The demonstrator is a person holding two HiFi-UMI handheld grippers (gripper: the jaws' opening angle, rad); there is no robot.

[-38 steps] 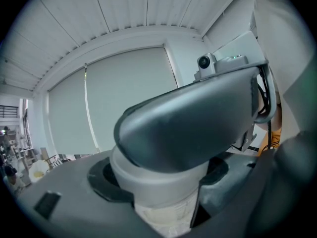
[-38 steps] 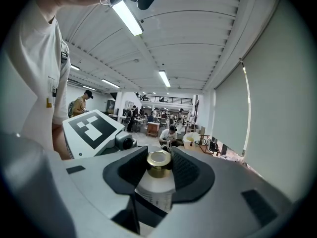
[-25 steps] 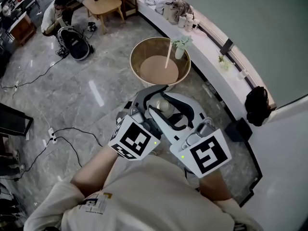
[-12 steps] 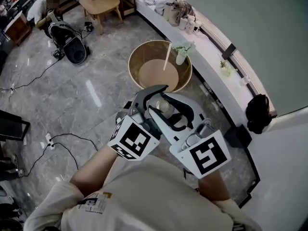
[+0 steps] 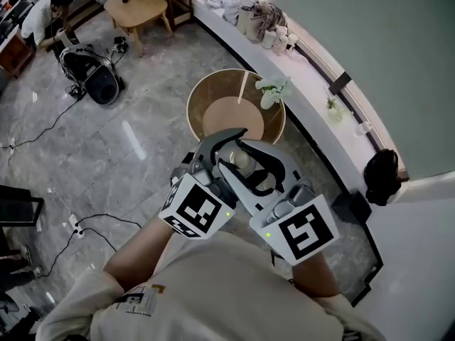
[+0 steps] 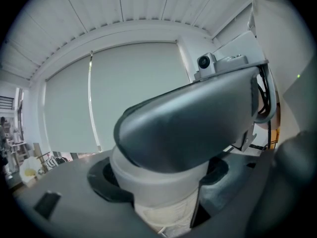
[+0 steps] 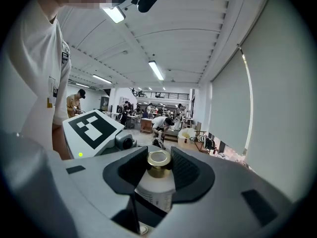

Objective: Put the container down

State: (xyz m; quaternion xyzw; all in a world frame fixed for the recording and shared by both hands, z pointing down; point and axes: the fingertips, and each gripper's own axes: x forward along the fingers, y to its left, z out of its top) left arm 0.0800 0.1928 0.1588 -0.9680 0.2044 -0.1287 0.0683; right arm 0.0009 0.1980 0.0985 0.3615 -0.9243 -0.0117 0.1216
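Pinched twice over — by the left gripper (image 6: 159, 182) and by the right gripper (image 7: 159, 166) alike: a gold-capped container (image 7: 155, 195), with a round table (image 5: 193, 106) at twelve o'clock.

Bright, even indoor light from ceiling strip lights (image 7: 156, 69); pale streaks glare on the polished floor (image 5: 135, 137); both gripper views bulge, dark-cornered.

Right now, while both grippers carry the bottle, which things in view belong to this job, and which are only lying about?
Belong to the job: gold-capped bottle; left gripper and right gripper, both clamped on it; round wooden table ahead, probably where it goes.

Only lying about: flower vase at its rim; black bag at the right; low wooden table; floor cables.
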